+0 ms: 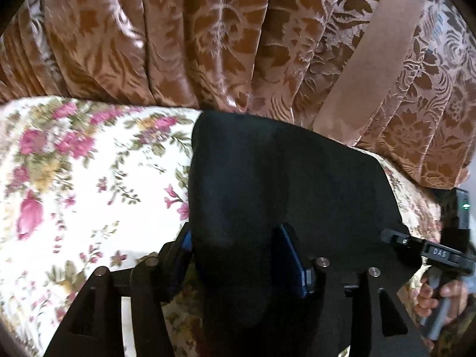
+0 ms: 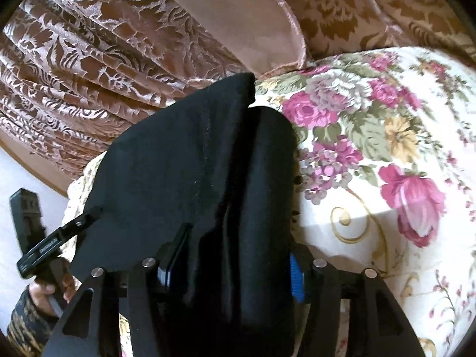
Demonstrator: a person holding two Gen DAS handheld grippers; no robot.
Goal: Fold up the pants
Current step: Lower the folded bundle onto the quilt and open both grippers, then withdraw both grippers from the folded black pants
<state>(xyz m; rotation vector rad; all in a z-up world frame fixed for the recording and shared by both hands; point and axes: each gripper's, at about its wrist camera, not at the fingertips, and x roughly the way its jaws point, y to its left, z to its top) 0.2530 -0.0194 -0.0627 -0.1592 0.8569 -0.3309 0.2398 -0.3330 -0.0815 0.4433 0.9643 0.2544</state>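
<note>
Black pants (image 1: 282, 172) lie in a thick folded stack on the floral bedspread (image 1: 89, 178), against the curtain. My left gripper (image 1: 235, 232) straddles the stack's left side. Its blue-padded fingers (image 1: 186, 238) stand apart, and the cloth lies between them. In the right wrist view the same pants (image 2: 178, 154) show a raised fold on their right side. My right gripper (image 2: 238, 238) straddles that fold, with a blue pad (image 2: 294, 273) beside the cloth and the jaws apart. The cloth rests on the bed and hides the inner faces of the fingers.
A brown patterned curtain (image 1: 208, 44) hangs close behind the bed, seen again as the curtain (image 2: 89, 74). A hand (image 1: 440, 294) holds the other tool's handle at the right edge. A black device (image 1: 455, 208) with a green light stands beyond the bed's corner.
</note>
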